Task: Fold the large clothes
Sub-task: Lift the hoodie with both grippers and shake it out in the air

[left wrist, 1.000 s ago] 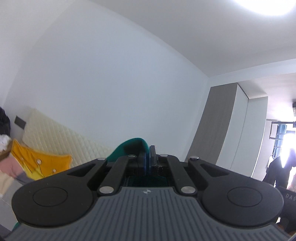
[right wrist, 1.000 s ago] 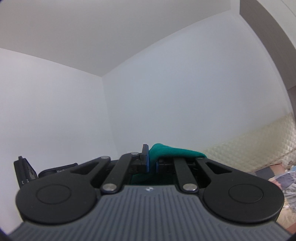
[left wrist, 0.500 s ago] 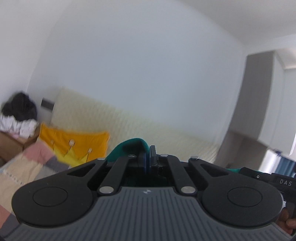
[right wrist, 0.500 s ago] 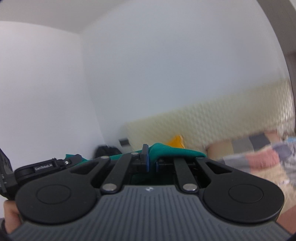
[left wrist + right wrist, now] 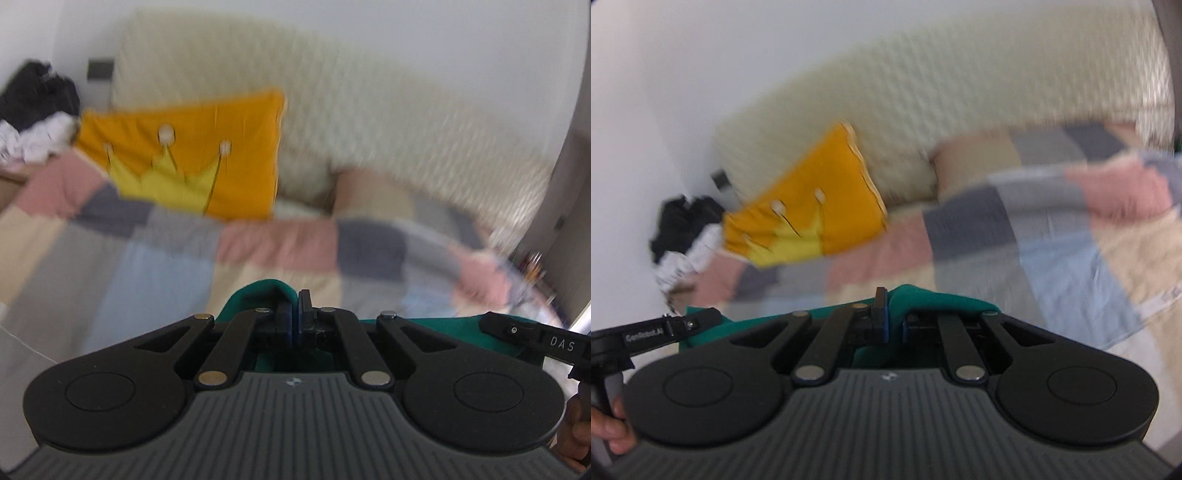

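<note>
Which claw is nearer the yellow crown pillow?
Left. The left claw has the crown pillow ahead, slightly leftward; from the right claw the pillow lies farther off, up-left.

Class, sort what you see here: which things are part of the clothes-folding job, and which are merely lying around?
Part of the job:
- green garment
- left gripper, clamped on it
- right gripper, clamped on it
- patchwork bedspread, the likely folding surface

Lying about:
- orange crown pillow
- pile of black and white clothes

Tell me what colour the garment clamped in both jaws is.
The garment is teal green, clearest in the right wrist view.
</note>
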Demonstrator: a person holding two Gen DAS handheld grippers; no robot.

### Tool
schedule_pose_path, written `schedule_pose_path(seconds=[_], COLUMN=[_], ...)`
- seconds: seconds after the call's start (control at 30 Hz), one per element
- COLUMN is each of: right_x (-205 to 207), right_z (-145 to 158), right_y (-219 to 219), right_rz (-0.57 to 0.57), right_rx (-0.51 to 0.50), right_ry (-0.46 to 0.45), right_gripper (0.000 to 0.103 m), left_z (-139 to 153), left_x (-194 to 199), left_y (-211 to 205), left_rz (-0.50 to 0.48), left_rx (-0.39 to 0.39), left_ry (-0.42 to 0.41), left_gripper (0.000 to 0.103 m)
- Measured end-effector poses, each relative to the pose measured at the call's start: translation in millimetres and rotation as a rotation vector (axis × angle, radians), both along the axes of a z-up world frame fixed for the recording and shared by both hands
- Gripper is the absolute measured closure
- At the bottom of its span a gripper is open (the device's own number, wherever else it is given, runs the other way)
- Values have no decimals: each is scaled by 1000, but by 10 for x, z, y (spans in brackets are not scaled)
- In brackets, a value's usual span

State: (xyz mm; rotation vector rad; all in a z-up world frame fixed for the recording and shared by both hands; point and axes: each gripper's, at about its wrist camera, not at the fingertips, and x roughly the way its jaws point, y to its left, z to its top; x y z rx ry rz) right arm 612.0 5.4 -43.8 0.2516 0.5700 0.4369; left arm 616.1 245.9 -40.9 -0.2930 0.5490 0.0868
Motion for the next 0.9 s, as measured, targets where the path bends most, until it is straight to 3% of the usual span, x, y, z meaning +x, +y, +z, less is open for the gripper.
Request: schedule_pose_path(seconds=[0.1,0.23,0.37,0.43,0.53,0.6,0.63,0.67,0.7,0.73,0.8,0.9], right_x=[164,352,458,478,466,431,406,371,323,266,113,-183], right_z=[-328,-608,-791,-826,-808,-754,-710,-669,-612,-547,-408,-170], right_y=[76,133,157,169,214,238,249,259,262,262,251,219], right_rz=[11,41,47,49,47,48,58,70,80,86,92,100], right_rx=[-35,-56,-31,-15,-18,-30,-36,-42,-50,-60,-73,-106], right_ry=[30,84,138,153,158,164,159,153,149,143,117,70], right_gripper=[93,93,93,93,91,89,87,85,77,61,39,38], left_z=[-540,-941,-1172,-1204,-1146,-1041,-998,-937,-855,-775,-613,-342], left_x=[552,880,1039,1048,990,903,882,827,758,699,577,326], left_y=[132,237,343,350,332,287,272,255,235,205,145,74], left_rz=[-30,-24,6,-3,-18,-42,-51,-54,-56,-59,-69,-77], left_rx=[45,36,-42,-37,-34,-15,-7,-3,3,17,47,59], left_ry=[51,127,210,228,234,235,237,228,212,202,188,157], left_gripper=[99,99,99,99,93,73,50,41,40,40,39,39])
